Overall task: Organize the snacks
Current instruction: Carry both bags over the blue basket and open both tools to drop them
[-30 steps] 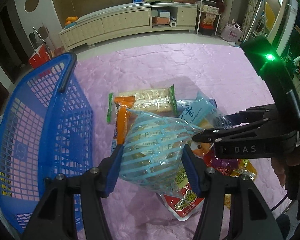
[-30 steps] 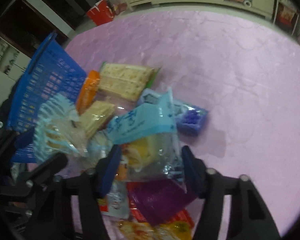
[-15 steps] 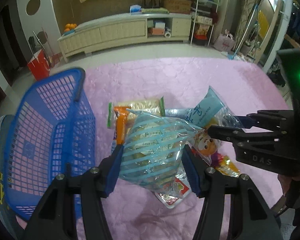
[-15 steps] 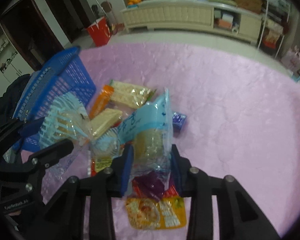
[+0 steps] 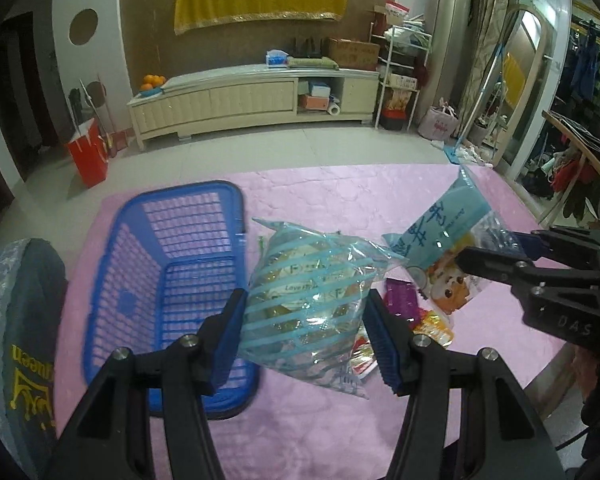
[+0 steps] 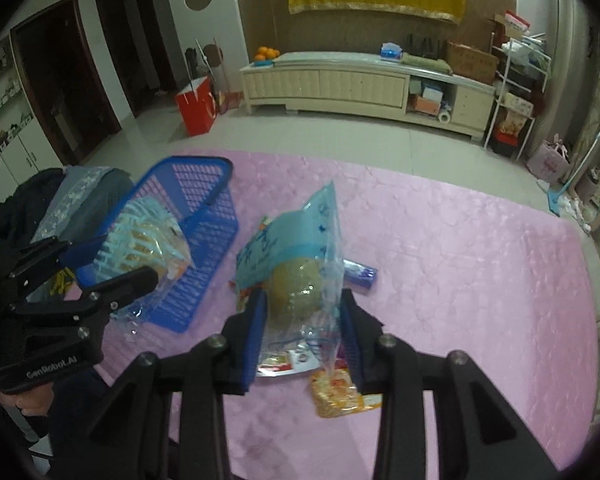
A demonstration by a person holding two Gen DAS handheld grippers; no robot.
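Both bags lifted off pile, left gripper (image 5: pixel 304 320) clamping striped bag (image 5: pixel 308 300), right gripper (image 6: pixel 303 332) apparently gripping blue-topped bag (image 6: pixel 296 264)

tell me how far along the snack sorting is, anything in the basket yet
Nothing looks done: the blue basket appears empty. In hand: the left gripper is shut on the blue-striped bag, and the right gripper is shut on the light blue snack bag, both lifted off the pink cloth. Left: drop both in, then the purple packet and orange packet.
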